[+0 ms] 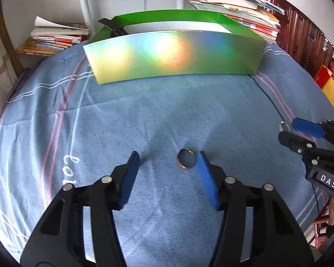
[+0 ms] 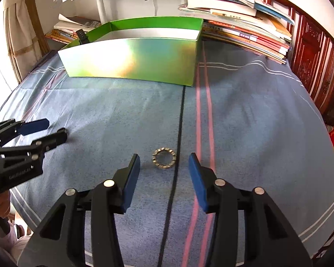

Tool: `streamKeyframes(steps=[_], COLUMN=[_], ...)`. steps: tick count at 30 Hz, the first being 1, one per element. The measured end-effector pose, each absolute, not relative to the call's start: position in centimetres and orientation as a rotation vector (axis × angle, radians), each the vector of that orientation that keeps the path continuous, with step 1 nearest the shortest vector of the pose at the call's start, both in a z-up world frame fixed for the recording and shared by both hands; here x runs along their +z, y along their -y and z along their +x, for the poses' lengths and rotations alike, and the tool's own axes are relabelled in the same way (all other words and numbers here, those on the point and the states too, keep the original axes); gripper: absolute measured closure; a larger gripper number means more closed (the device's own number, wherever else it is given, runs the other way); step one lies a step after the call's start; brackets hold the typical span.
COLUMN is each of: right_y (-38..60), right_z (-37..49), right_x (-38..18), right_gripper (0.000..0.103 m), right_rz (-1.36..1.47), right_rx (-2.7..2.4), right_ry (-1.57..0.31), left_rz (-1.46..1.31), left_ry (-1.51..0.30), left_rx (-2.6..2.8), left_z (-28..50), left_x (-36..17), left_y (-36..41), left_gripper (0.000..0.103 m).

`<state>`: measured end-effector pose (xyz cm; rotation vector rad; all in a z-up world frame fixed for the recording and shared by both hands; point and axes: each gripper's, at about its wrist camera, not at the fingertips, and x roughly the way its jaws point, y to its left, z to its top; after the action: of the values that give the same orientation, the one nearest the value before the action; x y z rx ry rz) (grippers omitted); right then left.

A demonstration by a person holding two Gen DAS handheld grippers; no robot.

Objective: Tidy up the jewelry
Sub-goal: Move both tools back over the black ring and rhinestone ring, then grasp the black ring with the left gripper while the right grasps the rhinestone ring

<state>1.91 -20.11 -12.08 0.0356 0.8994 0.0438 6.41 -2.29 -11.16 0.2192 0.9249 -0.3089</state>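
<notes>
1. Two rings are seen lying on a blue striped cloth [image 1: 144, 115] that covers the worktop, one before each gripper.
2. A plain gold-coloured ring [image 1: 186, 159] is found between the blue pads of the left gripper [image 1: 168, 162]; it lies flat on the cloth, right beside the right-hand pad [image 1: 206, 178], though contact cannot be told.
3. The left gripper is held spread, with a clear gap left between the ring and the left-hand pad; nothing is pinched.
4. A studded ring [image 2: 164, 157] with a toothed, sparkling rim is seen flat on the cloth between the pads of the right gripper [image 2: 163, 163], just left of a thin black line in the fabric.
5. The right gripper is likewise spread, and neither pad is pressed against the studded ring.
6. In the left wrist view the right gripper [image 1: 286, 131] is shown at the right edge, its tips standing either side of the studded ring [image 1: 284, 126].
7. In the right wrist view the left gripper [image 2: 55, 128] is seen at the left edge, low over the cloth.
8. An open green box [image 2: 133, 60] with a shiny iridescent front wall is placed at the far side of the cloth, well apart from both rings.
9. A dark watch strap [image 1: 112, 25] is draped over the box's left wall.
10. Stacks of books [image 1: 245, 11] are piled behind the box.
</notes>
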Motion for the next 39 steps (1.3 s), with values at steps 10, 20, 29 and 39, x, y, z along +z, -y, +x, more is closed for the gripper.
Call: streamKeyframes(steps=[10, 20, 29, 39], right_y=[19.6, 19.3, 19.3, 19.7], right_z=[1.9, 2.2, 2.2, 2.3], right_x=[-12.0, -12.2, -12.1, -12.1], right_gripper=[0.062, 0.070, 0.070, 0.080], right_rz=[0.028, 0.011, 0.020, 0.033], right_rx=[0.056, 0.017, 0.000, -0.016], right_ry=[-0.895, -0.888, -0.886, -0.883], left_rz=[0.207, 0.188, 0.183, 0.187], left_ry=[-0.917, -0.934, -0.932, -0.927], left_rx=[-0.290, -0.302, -0.303, -0.325], left_z=[5.9, 5.7, 5.7, 5.5], left_x=[-10.6, -11.2, -11.2, -11.1], left_y=[1.0, 0.9, 1.3, 2.0], left_gripper=[0.049, 0.049, 0.059, 0.085])
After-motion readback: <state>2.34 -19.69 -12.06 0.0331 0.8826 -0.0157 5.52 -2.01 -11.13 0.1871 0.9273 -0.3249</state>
